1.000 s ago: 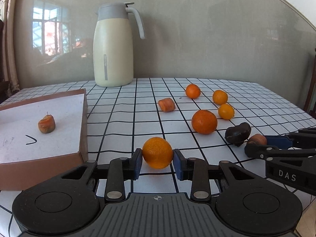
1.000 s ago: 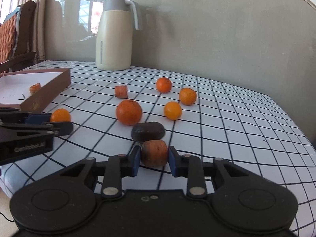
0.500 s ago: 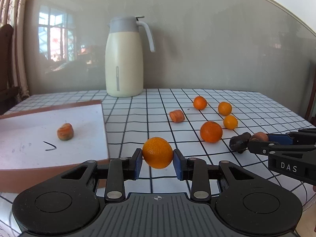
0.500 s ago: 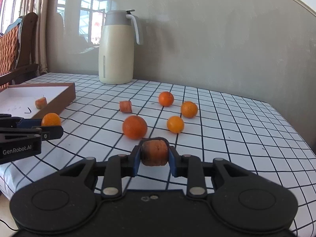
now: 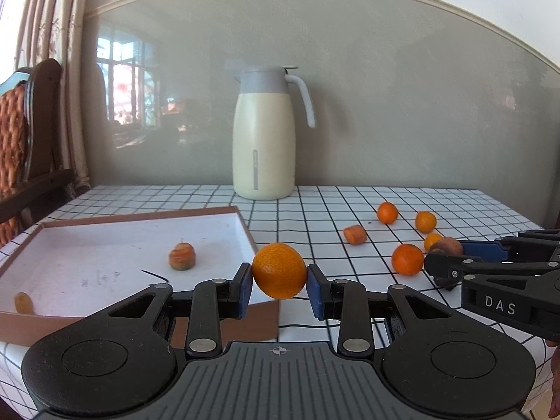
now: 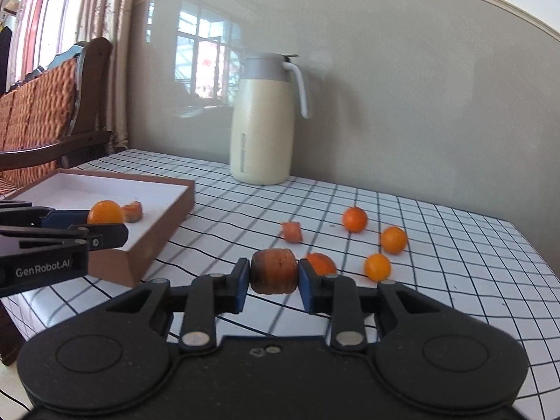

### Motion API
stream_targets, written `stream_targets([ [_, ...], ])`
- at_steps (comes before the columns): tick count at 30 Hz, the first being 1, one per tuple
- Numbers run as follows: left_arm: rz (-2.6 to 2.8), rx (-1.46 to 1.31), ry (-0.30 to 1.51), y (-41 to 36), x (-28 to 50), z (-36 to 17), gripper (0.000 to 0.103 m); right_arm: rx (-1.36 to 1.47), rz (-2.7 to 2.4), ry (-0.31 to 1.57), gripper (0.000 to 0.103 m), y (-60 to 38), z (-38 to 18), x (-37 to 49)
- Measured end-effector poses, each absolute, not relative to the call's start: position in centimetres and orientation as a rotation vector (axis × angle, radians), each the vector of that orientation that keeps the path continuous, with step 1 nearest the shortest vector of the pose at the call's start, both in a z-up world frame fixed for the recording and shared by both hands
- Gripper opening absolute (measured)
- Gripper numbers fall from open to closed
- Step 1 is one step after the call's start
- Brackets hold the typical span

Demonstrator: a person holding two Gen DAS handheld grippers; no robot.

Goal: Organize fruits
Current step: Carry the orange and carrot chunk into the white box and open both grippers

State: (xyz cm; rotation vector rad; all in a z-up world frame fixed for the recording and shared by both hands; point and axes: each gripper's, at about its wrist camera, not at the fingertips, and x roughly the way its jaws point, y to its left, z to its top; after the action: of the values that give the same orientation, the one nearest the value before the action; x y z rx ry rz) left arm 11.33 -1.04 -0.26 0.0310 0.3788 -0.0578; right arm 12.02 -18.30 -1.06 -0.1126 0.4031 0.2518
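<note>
**With both grippers loaded, the drop into the box is the risky part**

While I carry 2 pieces at once, the likeliest slip is the round, glossy orange mandarin (image 5: 279, 270) rolling out of my left gripper (image 5: 279, 292), because the blue pads touch it only at its 2 sides. It hangs above the near corner of the shallow brown cardboard box with a white floor (image 5: 105, 266); let go too early, it could strike the rim and bounce onto the black-and-white checked tablecloth (image 5: 315, 210). My right gripper (image 6: 274, 285) is clamped on a brownish, stubby carrot chunk (image 6: 274, 271), held over the cloth to the right of the box, not yet above it. Both grippers sit close together, so they could knock each other near the box. 1 carrot piece (image 5: 181, 256) already lies inside.
</note>
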Motion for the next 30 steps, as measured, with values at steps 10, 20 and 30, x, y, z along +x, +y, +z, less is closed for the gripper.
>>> stream_targets([
  [10, 0.018, 0.003, 0.348, 3.4, 10.0, 0.9, 0.034, -0.125, 0.345, 0.359, 0.021, -14.4, 0.1, 11.5],
  [20, 0.089, -0.039, 0.329, 8.0, 8.8, 1.2, 0.034, -0.158, 0.431, 0.326, 0.021, -10.5, 0.9, 10.8],
  [30, 0.152, -0.054, 0.314, 11.1, 8.2, 1.0, 0.034, -0.183, 0.518, 0.302, 0.021, -6.9, 1.6, 10.5],
])
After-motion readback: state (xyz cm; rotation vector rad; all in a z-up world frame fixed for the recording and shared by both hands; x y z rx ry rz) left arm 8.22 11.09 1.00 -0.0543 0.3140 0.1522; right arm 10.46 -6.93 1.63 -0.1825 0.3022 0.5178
